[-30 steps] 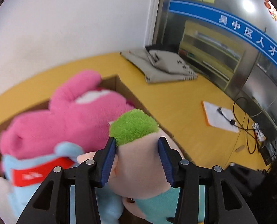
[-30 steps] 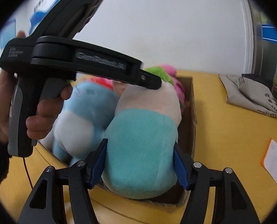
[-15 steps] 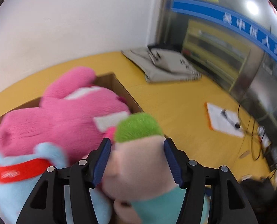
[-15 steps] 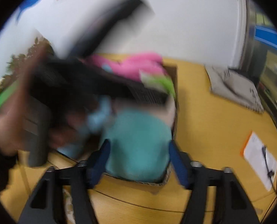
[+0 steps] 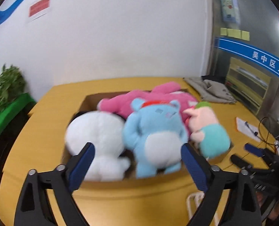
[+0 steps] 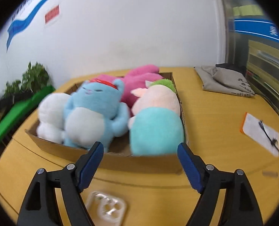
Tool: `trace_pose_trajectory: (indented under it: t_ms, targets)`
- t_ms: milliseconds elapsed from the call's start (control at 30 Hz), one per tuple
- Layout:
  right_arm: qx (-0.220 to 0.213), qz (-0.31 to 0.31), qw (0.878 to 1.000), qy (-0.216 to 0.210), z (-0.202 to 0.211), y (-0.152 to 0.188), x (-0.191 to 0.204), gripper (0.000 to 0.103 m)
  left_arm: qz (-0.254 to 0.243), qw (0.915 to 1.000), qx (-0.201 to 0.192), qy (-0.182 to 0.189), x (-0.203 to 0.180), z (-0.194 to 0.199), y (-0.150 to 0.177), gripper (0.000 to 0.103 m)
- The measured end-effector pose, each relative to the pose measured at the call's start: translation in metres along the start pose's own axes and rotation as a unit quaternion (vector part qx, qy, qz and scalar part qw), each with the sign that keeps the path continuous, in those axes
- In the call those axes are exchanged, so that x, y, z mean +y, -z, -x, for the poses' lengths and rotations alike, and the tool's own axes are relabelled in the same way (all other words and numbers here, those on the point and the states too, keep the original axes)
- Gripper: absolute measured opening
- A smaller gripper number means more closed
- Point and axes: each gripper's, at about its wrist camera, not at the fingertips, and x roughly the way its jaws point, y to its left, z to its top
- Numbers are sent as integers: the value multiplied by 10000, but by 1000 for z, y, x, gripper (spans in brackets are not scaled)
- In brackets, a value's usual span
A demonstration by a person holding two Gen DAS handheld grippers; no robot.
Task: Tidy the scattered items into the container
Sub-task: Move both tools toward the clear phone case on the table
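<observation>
While both grippers [image 5: 137, 162] [image 6: 140, 157] gape empty, plush toys [image 6: 94, 111] fill cardboard box [image 6: 139, 161], blue sign [image 5: 252, 56] reads 吴中区人.

Cardboard box [image 6: 139, 162] sits mid-tabletop [image 6: 210, 113], holding four plush toys. Bunny plush [image 6: 51, 113] occupies the left end, bear plush [image 6: 94, 111] beside it, pig plush [image 6: 156, 120] at the right end. Long-eared plush [image 6: 139, 79] lies behind them. Folded cloth [image 6: 226, 81] lies at the far right corner, clipboard [image 6: 259, 131] along the right edge.
</observation>
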Motion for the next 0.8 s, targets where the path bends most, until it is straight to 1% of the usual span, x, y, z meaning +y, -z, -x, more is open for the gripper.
trace_pose_trajectory:
  t_ms: [67,100,167,233,367,600,800]
  targets:
    - [-104,95,9999,90,14,7,12,81,81,9994,-14,-330,2,13,20,103]
    - [-168,188,9994,221,23,11,21,81,143,9989,-14,-454,3,20,29,103]
    - [-236,331,9983,427,33,14,30,81,306,9988,20,-384,4,29,44,103]
    - [-209,419,9980,435,42,17,37,81,355,9991,63,-208,0,34,55,103]
    - [-141,547,9974,451,52,25,43,81,274,9994,160,-136,-15,36,70,103]
    - [-184,802,9957,428,68,31,61,81,362,9993,131,-17,-22,49,84,103]
    - [-159,784,9961,367,74,36,67,81,427,9989,186,62,-21,53,91,103]
